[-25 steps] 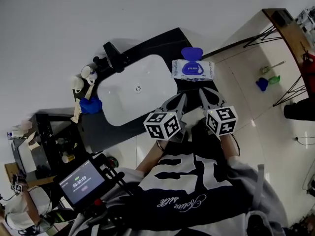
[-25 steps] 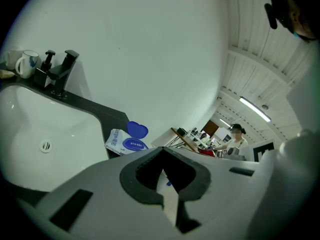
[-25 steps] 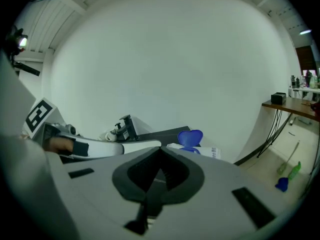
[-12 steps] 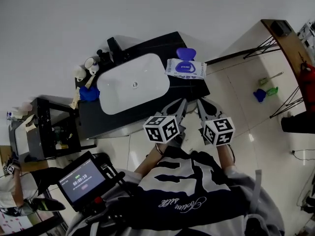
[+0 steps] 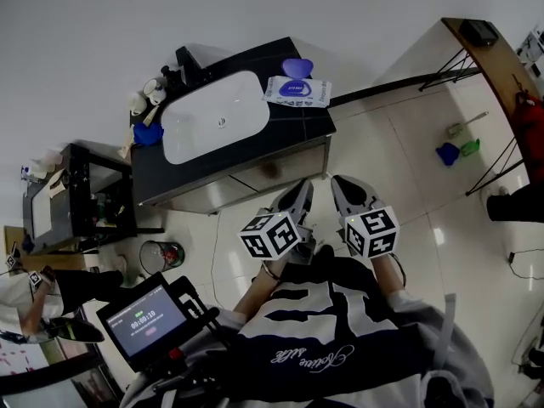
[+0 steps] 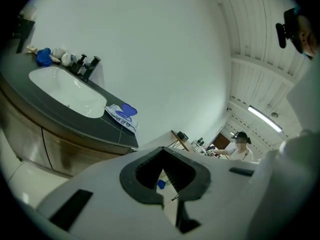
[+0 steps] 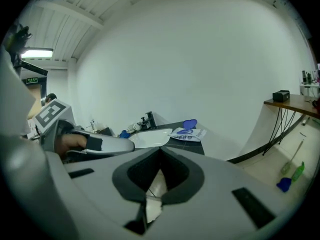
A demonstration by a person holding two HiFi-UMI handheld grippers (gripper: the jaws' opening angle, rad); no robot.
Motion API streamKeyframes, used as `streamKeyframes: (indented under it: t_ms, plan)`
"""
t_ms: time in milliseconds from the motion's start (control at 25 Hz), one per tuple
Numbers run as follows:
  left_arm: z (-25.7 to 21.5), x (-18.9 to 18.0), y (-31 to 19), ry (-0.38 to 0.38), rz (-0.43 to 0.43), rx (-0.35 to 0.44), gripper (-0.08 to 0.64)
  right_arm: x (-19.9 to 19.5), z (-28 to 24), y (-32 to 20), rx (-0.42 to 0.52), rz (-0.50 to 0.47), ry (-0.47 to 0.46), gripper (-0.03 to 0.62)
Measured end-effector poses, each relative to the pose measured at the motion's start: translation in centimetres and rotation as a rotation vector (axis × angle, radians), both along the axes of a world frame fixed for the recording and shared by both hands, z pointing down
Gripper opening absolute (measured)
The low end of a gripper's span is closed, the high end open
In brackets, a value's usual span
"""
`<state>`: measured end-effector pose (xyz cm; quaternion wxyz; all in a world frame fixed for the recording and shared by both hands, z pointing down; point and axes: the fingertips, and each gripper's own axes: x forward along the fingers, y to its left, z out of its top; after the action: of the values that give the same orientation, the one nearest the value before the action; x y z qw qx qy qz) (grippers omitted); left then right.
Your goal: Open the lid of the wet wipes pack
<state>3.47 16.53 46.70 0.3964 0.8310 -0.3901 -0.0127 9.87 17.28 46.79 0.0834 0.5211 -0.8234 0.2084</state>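
Note:
The wet wipes pack [image 5: 296, 90] lies on the right end of the dark counter [image 5: 285, 134], its blue lid [image 5: 297, 67] flipped up and standing open. It shows small in the left gripper view [image 6: 119, 118] and the right gripper view [image 7: 186, 133]. My left gripper [image 5: 303, 190] and right gripper [image 5: 337, 185] hang side by side over the tiled floor, well short of the counter and apart from the pack. Both are shut with nothing between the jaws, as seen in the left gripper view [image 6: 162, 152] and the right gripper view [image 7: 160, 152].
A white sink [image 5: 175, 147] with a black faucet [image 5: 189, 62] fills the counter's left part; cups [image 5: 140, 101] and a blue cloth [image 5: 148, 133] sit at its left end. A black shelf [image 5: 85, 194], a bin [image 5: 161, 255] and a wooden table [image 5: 493, 49] stand around.
The person has backed away from the counter. Both grippers, once just before the pack at the counter's edge, are now over the floor farther from it. The lid stays open.

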Motion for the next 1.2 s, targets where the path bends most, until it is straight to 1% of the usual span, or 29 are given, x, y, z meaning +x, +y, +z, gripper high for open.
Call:
streamKeyframes:
  t_ms: [240,320,520,800,960,1200]
  plan:
    - [-0.8,-0.6,3.7,-0.052,-0.02,0.024,-0.002,-1.2,-0.6,3.1,0.012,-0.042,-0.04,-0.002]
    - [-1.0,-1.1,4.5,-0.057,-0.028,0.03,-0.002,-1.8,-0.9,3.8,0.021,-0.054,-0.046,-0.002]
    - [-1.5,-2.3,5.6,-0.104,-0.02,0.063,-0.002,-3.4,-1.6,4.7,0.031,-0.074,-0.053,-0.002]
    - [-1.6,-4.8,6.8,-0.108,-0.013,0.066,-0.002,-6.0,-2.3,5.3,0.038,-0.071,-0.065,-0.002]
    - [-2.0,-6.1,7.1,-0.099,-0.009,0.073,-0.002,-7.4,-2.8,5.6,0.041,-0.069,-0.054,-0.002]
    - [-2.0,-7.0,7.4,-0.087,0.01,0.077,-0.002,-8.1,-3.0,6.1,0.043,-0.047,-0.045,-0.002]
